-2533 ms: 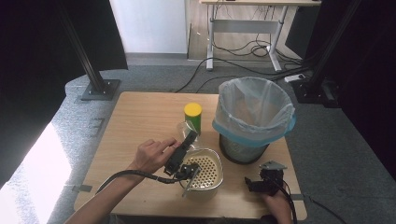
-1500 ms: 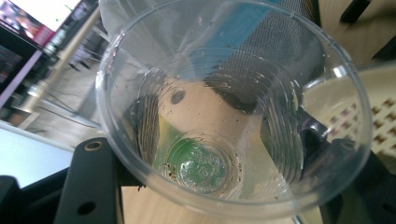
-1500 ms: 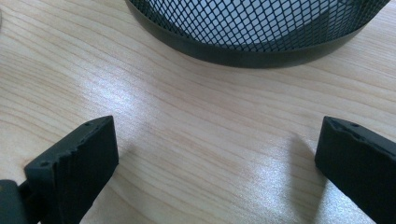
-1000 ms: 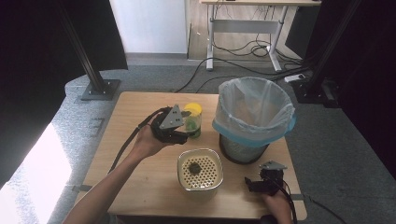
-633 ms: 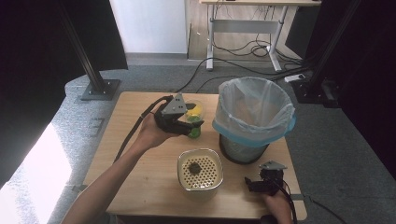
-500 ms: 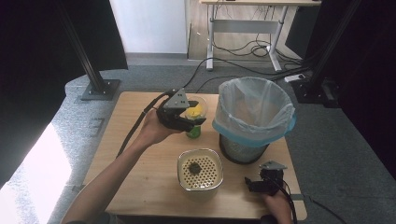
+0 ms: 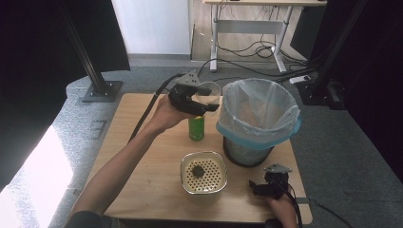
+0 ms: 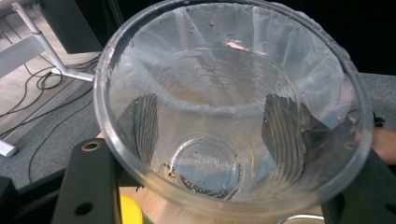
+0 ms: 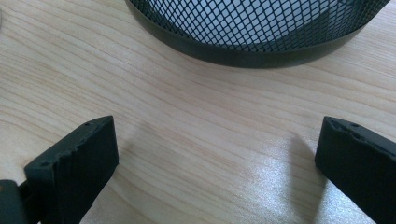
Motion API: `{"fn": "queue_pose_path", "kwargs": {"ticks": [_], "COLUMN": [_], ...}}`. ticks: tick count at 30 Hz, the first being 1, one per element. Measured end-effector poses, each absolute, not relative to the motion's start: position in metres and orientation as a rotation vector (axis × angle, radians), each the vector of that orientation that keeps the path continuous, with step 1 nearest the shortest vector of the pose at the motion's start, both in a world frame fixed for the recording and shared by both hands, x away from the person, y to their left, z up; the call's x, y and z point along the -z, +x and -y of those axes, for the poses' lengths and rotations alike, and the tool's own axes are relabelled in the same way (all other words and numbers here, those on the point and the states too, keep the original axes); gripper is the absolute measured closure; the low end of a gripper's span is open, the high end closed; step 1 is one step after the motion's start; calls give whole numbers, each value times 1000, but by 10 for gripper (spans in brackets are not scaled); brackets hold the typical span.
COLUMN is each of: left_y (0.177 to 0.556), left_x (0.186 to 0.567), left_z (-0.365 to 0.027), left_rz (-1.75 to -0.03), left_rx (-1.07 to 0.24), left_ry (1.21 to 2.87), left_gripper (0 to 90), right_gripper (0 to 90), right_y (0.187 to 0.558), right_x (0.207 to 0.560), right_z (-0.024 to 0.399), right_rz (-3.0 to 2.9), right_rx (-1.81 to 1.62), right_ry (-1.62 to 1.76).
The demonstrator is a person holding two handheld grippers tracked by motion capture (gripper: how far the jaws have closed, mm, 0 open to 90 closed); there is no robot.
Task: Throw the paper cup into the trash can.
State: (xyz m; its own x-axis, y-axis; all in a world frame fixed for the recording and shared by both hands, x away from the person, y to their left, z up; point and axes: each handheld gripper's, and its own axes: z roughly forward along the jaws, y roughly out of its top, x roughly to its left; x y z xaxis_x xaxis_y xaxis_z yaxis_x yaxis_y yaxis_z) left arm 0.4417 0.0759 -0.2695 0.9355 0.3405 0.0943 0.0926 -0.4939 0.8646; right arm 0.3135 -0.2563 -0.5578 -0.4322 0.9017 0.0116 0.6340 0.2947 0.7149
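My left gripper is shut on a clear plastic cup and holds it in the air just left of the waste bin. In the left gripper view I look into the cup, which is tipped on its side. Its bottom carries a few dark specks, and both black jaws press on its walls. My right gripper rests open on the table near the front right corner. Bare wood lies between its jaws, and the bin's mesh base stands just ahead of it.
A green bottle stands on the wooden table under the lifted cup; its yellow cap peeks in below the cup. A cream strainer bowl with dark dregs sits at front centre. The bin has a clear liner with a blue edge.
My left gripper went from the strainer bowl to the cup beside the bottle, then rose and moved right with the cup toward the bin. The right gripper stayed put.
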Motion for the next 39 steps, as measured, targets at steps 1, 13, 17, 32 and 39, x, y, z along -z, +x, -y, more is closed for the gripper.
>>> {"fn": "queue_pose_path", "kwargs": {"ticks": [1, 13, 17, 32, 39], "left_y": [442, 462, 465, 475, 478], "left_x": [270, 256, 253, 266, 279], "left_z": [-76, -45, -33, 14, 29], "left_rz": [-308, -313, -302, -309, -321], "left_rx": [-310, -226, -219, -204, -200], "left_ry": [2079, 2044, 2049, 2099, 2131], "left_gripper": [367, 368, 368, 359, 328], "right_gripper": [0, 0, 0, 0, 0], "right_y": [314, 314, 314, 313, 314], "right_x": [558, 558, 558, 558, 558], "right_z": [256, 256, 256, 256, 256], "right_rz": [-2174, -2174, -2176, -2173, -2173], "right_rx": [-924, -925, -924, -926, -926], "right_ry": [1377, 1375, 1378, 1380, 1379]}}
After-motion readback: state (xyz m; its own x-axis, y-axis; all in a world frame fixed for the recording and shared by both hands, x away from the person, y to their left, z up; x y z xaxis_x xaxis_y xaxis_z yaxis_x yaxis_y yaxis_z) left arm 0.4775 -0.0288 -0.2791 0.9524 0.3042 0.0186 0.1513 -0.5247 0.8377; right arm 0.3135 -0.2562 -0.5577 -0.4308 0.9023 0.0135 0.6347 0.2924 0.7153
